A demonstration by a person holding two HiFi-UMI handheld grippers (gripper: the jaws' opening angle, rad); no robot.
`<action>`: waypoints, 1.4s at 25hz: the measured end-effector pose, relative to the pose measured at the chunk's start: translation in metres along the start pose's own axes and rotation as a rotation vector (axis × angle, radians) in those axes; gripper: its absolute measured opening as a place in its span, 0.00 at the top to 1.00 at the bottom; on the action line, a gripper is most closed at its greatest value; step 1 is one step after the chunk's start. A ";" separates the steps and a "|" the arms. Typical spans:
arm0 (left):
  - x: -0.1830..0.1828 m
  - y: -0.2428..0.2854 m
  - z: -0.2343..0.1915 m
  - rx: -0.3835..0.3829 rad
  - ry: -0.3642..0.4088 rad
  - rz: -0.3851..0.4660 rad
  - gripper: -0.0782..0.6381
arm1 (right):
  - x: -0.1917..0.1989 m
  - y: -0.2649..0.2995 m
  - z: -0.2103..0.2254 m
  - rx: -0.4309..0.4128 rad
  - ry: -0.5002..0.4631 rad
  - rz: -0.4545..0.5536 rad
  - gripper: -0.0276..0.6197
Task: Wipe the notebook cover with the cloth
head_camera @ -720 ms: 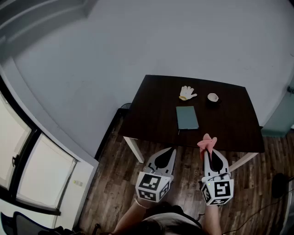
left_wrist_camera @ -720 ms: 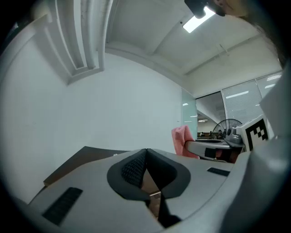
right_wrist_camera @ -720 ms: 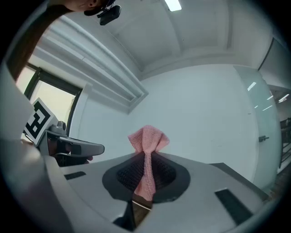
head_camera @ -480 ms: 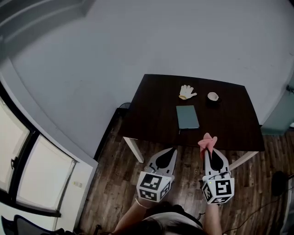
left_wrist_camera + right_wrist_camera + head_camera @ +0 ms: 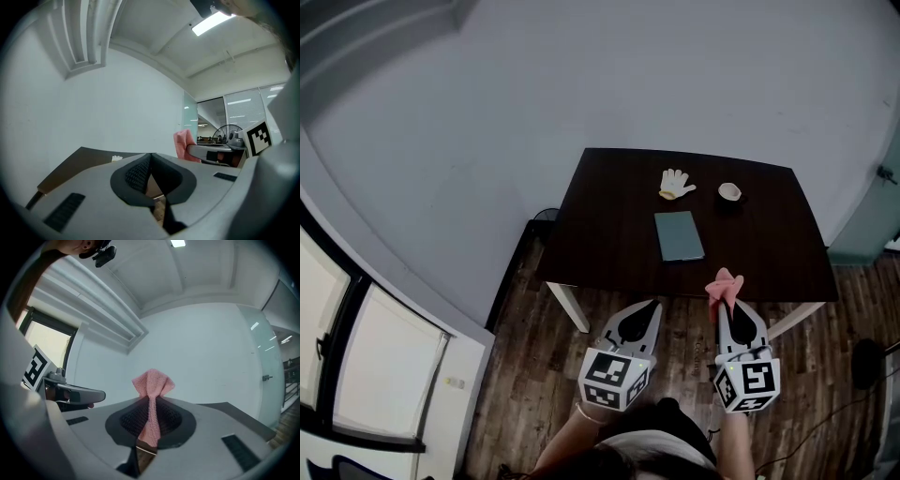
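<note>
Soft, even indoor light fills every view. A ceiling strip light (image 5: 212,22) glares in the left gripper view. The dark table (image 5: 609,253) carries barely any shadow. Fisheye bending curves the edges; corners go black. The cloth (image 5: 151,385) looks sharp.

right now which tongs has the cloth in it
The right tongs, shut on the pink cloth; the left tongs are shut with nothing between them.

Left tool (image 5: 649,307), right tool (image 5: 729,309) (jaws together)
</note>
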State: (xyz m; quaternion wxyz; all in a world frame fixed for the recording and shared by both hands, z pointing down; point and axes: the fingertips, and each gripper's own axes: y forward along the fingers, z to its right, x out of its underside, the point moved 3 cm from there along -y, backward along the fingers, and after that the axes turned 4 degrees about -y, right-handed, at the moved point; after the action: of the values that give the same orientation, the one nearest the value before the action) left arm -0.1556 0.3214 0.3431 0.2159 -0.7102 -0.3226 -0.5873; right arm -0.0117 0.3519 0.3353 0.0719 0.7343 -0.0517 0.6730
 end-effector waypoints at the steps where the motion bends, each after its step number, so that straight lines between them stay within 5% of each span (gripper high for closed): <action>1: -0.001 0.002 -0.002 0.002 -0.002 0.000 0.87 | -0.001 0.002 0.000 0.001 -0.002 -0.001 0.90; 14: -0.005 0.055 -0.015 0.033 -0.001 0.002 0.87 | 0.002 0.046 0.028 -0.005 -0.016 -0.003 0.90; 35: -0.014 0.233 -0.046 -0.033 -0.010 -0.021 0.87 | 0.022 0.180 0.135 -0.124 -0.010 -0.033 0.90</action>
State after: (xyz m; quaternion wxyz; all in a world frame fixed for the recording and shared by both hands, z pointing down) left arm -0.0233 0.1237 0.3562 0.1962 -0.7130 -0.3214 -0.5915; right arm 0.0917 0.1512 0.3529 0.1280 0.7326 -0.0816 0.6635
